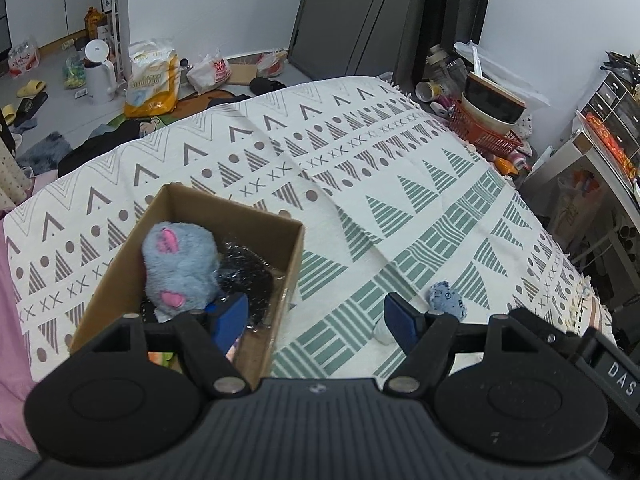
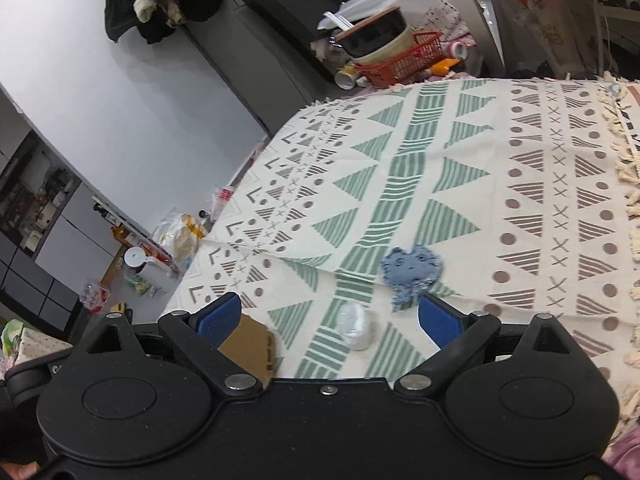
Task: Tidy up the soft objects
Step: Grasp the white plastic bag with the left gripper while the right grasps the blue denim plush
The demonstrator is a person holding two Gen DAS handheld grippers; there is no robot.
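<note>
On the patterned blanket (image 1: 360, 168), toward its left edge in the left wrist view, stands an open cardboard box (image 1: 120, 276). Inside it lies a grey-blue plush toy (image 1: 180, 264) with pink patches, resting against crinkled dark plastic film (image 1: 252, 276) along the box's right wall. The left gripper (image 1: 316, 320) stands wide and empty, its left blue pad over the box's near end, its right pad over the blanket. Just beyond that right pad lies a small blue fabric toy (image 1: 448, 296), with a small white object (image 1: 382, 330) near it on the green-striped band. In the right wrist view, the right gripper (image 2: 328, 318) is likewise spread wide and holds nothing; a corner of the cardboard box (image 2: 252, 346) shows beside its left pad, the white object (image 2: 356, 326) lies between the pads, and the blue fabric toy (image 2: 412, 270) lies flat just beyond the right pad. A red basket (image 2: 404, 62) holding stacked bowls sits past the blanket's far edge.
</note>
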